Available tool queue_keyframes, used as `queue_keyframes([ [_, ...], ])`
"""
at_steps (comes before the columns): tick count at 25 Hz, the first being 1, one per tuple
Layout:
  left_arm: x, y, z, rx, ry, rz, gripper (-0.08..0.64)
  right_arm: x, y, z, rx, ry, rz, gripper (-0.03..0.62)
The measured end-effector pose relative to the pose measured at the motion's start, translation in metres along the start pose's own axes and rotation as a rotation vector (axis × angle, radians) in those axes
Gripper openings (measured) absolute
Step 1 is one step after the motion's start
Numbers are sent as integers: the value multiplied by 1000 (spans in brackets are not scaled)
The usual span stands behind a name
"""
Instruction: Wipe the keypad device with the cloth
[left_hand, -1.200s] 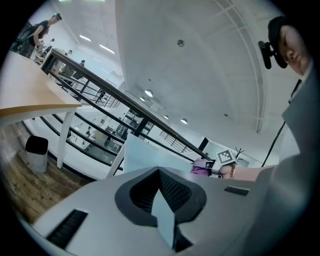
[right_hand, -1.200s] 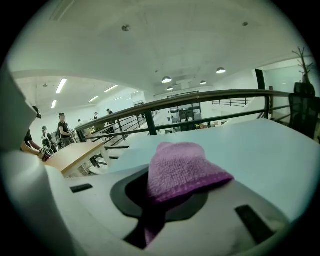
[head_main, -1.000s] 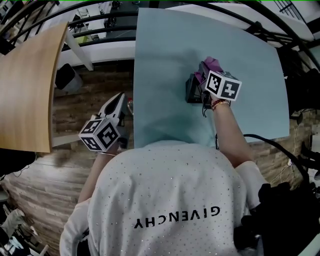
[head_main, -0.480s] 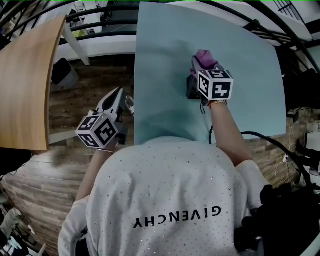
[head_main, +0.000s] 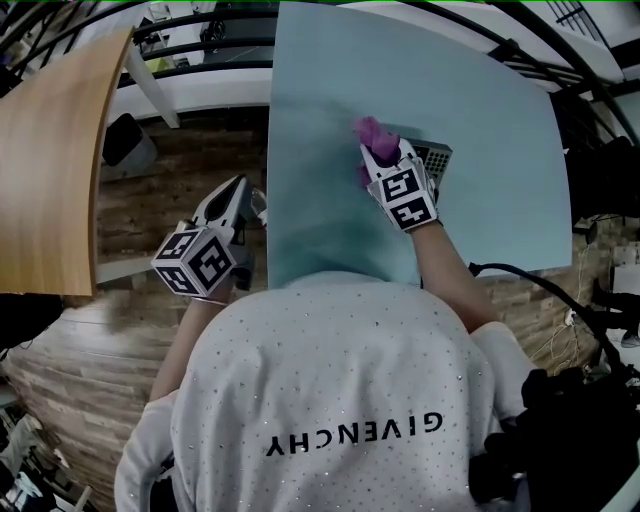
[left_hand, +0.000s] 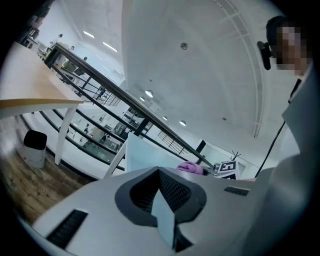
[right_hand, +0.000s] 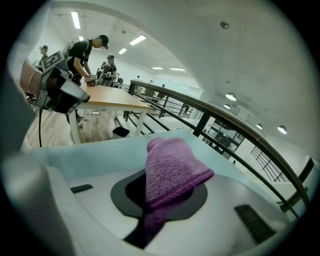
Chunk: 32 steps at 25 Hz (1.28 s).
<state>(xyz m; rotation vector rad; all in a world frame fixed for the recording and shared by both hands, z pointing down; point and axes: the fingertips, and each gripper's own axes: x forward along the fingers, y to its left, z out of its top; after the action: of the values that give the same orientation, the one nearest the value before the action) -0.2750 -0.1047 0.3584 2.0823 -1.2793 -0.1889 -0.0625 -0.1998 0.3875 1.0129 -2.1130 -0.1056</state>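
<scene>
A purple cloth (head_main: 374, 138) sticks out of my right gripper (head_main: 383, 157), which is shut on it over the pale blue table (head_main: 320, 120). In the right gripper view the cloth (right_hand: 170, 170) fills the gap between the jaws. Just right of that gripper lies the keypad device (head_main: 433, 157), a dark box with a grid of keys, partly hidden by the gripper. My left gripper (head_main: 237, 203) hangs off the table's left edge, over the wooden floor, shut with nothing in it (left_hand: 165, 220).
A wooden desk (head_main: 50, 150) stands at the far left, with a dark bin (head_main: 125, 145) beside it on the floor. Cables (head_main: 540, 285) run along the table's near right edge. Railings line the far side.
My right gripper has swung left with the cloth, off the keypad device, which now shows at its right. The left gripper has hardly moved.
</scene>
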Motion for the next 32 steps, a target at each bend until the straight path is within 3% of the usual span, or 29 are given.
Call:
queue_keyframes([
  [6, -6, -13, -1, 21, -18, 6, 0, -6, 18, -20, -43, 15, 27, 44],
  [18, -30, -34, -10, 55, -32, 42, 0, -11, 52, -47, 63, 24, 120, 44],
  [21, -37, -38, -13, 65, -38, 53, 0, -24, 67, -36, 143, -56, 178, 43],
  [24, -46, -46, -18, 64, -37, 43, 0, -50, 79, -10, 285, -154, 243, 41],
  [29, -32, -108, -43, 91, -21, -11, 0, -126, 25, 35, 621, -454, 343, 38],
  [32, -29, -122, -67, 133, -17, -31, 0, -163, 1, 30, 695, -597, 328, 37],
])
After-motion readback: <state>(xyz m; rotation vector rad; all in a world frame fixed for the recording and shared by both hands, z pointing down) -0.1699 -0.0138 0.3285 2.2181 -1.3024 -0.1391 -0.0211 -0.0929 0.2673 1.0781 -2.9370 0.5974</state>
